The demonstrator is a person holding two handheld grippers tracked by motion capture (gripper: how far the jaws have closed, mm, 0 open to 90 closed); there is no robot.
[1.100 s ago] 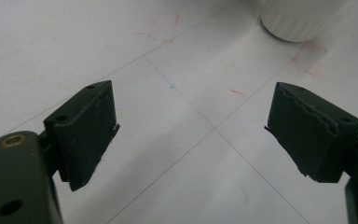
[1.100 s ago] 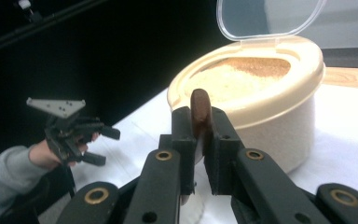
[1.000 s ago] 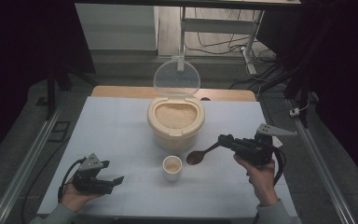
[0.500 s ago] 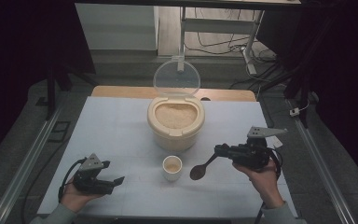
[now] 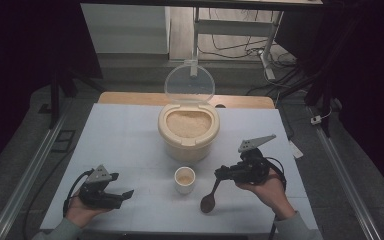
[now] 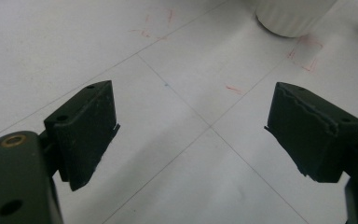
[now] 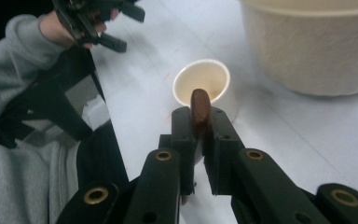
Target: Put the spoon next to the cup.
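Observation:
A cream rice container stands mid-table, full of rice, its clear lid raised behind it. A small white cup with some rice in it sits in front of it, and also shows as the cup in the right gripper view. My right gripper is shut on the handle of a dark wooden spoon, whose bowl hangs down to the table right of the cup. The spoon handle stands pinched between the jaws. My left gripper rests open at the front left, nothing between its fingers.
The white table has a wooden strip at its far edge. Metal rails run along both sides. A grey sleeve and the other gripper show at the left of the right gripper view. Cables lie beyond the table.
My right gripper has moved nearer and lower with the spoon, which swung from level beside the cup to hanging bowl-down. The left gripper has stayed put.

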